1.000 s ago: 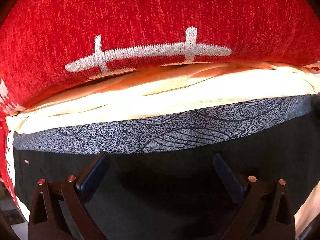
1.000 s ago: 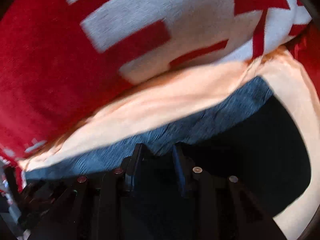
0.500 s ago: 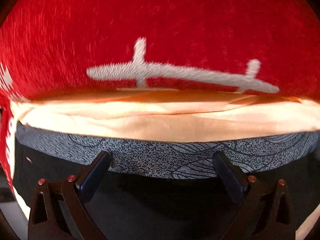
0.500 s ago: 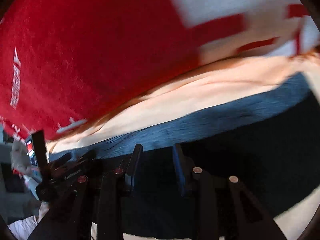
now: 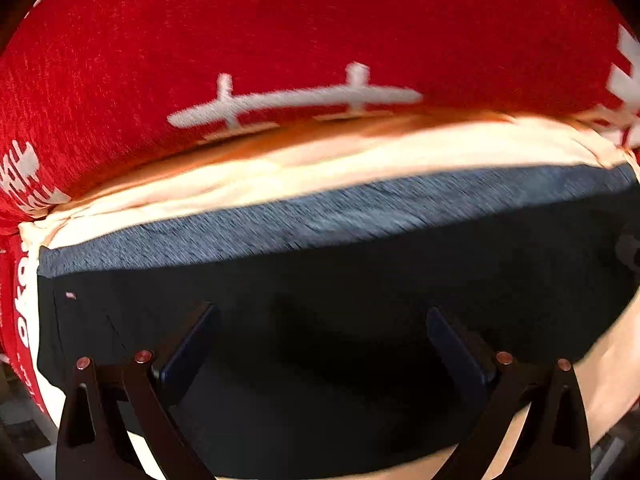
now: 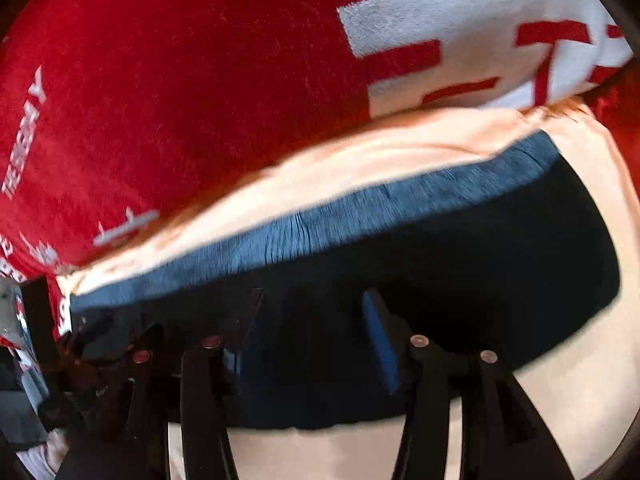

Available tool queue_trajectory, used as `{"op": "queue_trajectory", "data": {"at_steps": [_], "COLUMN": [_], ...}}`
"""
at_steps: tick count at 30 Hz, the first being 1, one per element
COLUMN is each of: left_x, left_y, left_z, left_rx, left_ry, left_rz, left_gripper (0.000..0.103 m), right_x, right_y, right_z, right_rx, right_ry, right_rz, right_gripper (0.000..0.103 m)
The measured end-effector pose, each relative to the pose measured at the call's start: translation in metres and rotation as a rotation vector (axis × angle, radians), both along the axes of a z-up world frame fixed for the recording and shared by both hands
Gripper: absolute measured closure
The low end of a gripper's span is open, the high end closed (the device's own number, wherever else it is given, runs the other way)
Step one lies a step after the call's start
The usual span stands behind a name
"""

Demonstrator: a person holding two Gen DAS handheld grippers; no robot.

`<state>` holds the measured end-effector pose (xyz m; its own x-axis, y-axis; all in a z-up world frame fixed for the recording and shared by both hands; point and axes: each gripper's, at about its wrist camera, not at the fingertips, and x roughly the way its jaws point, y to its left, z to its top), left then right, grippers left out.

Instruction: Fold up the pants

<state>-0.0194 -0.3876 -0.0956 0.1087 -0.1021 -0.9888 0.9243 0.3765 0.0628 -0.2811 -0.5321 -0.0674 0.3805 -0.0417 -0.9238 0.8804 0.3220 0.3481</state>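
The black pants (image 5: pixel 340 280) lie flat on a cream sheet (image 5: pixel 320 168), with their grey patterned waistband (image 5: pixel 320 216) along the far edge. My left gripper (image 5: pixel 320 332) is open, its fingers spread wide just above the black cloth. In the right wrist view the pants (image 6: pixel 460 264) and waistband (image 6: pixel 360 212) show again. My right gripper (image 6: pixel 312 320) is open with a moderate gap, low over the black cloth, holding nothing. The blue pad (image 6: pixel 380 340) of its right finger shows.
A red cushion with white markings (image 5: pixel 300 40) rises right behind the sheet; it also fills the top of the right wrist view (image 6: pixel 180 80). Cream sheet (image 6: pixel 560 380) lies bare at the near right. Dark equipment (image 6: pixel 36 320) stands at the left edge.
My right gripper has opened from nearly shut to a moderate gap and swung its view back right. My left gripper stayed open and shifted slightly over the pants.
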Motion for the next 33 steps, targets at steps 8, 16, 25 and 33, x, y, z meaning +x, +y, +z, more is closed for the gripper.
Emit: {"op": "queue_trajectory", "data": {"at_steps": [8,16,25,33], "left_x": [-0.027,-0.024,-0.040,-0.063], "left_y": [0.015,0.037,0.020,0.006], "left_z": [-0.017,-0.045,-0.035,-0.020], "left_rx": [0.060,0.078,0.094,0.047], "left_ry": [0.013,0.016,-0.023,-0.022], "left_rz": [-0.069,-0.072,-0.093,-0.130], "left_gripper": [0.000,0.000,0.000,0.000], "right_x": [-0.014,-0.025,-0.038,-0.089], "right_y": [0.029,0.043,0.045,0.041], "right_z": [-0.010,-0.029,-0.031,-0.032], "right_rx": [0.083,0.140,0.180,0.180], "right_ry": [0.006,-0.013,-0.086,-0.218], "right_rz": [-0.056,-0.084,-0.098,-0.258], "right_gripper": [0.050,0.050,0.049,0.049]}}
